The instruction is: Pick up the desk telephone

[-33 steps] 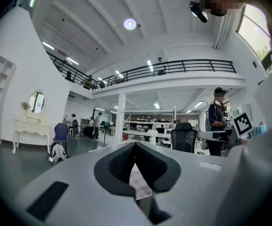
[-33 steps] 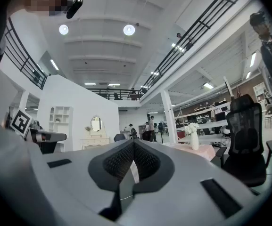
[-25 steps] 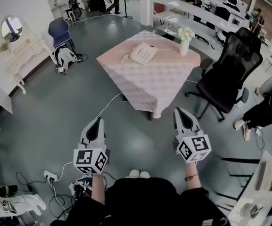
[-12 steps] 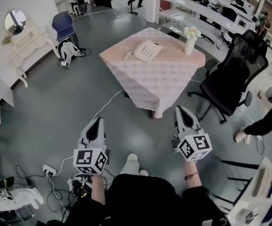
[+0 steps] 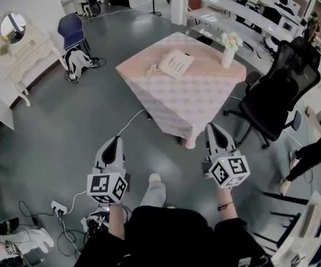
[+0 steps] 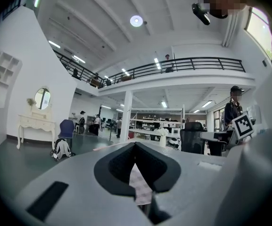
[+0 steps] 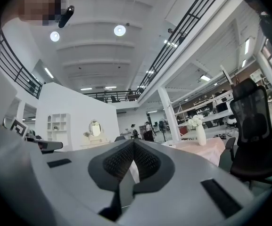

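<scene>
Left gripper (image 5: 114, 141) shut, empty, held level over grey floor (image 5: 65, 121). Right gripper (image 5: 213, 129) also closed on nothing, level, tip just below near table corner in head view. Both well apart from phone (image 5: 174, 63). Phone lies on pink checked table (image 5: 199, 102), toward far left side, handset on cradle. Vase (image 5: 228, 53) with white flowers stands at far right corner. Black chair (image 5: 277, 88) stands right of table.
</scene>
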`<state>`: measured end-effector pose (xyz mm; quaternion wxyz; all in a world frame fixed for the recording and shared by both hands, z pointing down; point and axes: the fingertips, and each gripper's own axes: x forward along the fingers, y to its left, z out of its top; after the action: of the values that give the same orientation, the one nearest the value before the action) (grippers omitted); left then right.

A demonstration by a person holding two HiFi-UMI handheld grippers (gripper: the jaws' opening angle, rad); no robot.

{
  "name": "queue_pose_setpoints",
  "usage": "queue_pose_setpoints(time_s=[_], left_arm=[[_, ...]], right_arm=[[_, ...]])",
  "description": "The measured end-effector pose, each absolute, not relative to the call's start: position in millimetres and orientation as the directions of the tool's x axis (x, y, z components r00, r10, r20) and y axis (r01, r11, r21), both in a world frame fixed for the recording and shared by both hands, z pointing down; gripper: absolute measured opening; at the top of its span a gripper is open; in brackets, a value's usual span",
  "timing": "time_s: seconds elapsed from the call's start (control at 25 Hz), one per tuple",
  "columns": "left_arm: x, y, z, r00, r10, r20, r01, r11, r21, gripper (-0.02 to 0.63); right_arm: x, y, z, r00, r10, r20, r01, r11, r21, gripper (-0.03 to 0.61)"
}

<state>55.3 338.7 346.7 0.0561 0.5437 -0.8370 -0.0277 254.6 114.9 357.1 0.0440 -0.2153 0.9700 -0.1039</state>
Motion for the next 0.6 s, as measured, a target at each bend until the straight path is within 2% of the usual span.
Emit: queue_pose_setpoints(time_s=[0.6], left_arm=[[-69.0,245.1,357.1,-0.301,-0.947,0.109,-0.944,0.313,0.109,-0.002]], right_arm=[[131.3,45.0,364.0,-0.865,-0.501,-0.011,-0.485,0.843,-0.232,-0.008]])
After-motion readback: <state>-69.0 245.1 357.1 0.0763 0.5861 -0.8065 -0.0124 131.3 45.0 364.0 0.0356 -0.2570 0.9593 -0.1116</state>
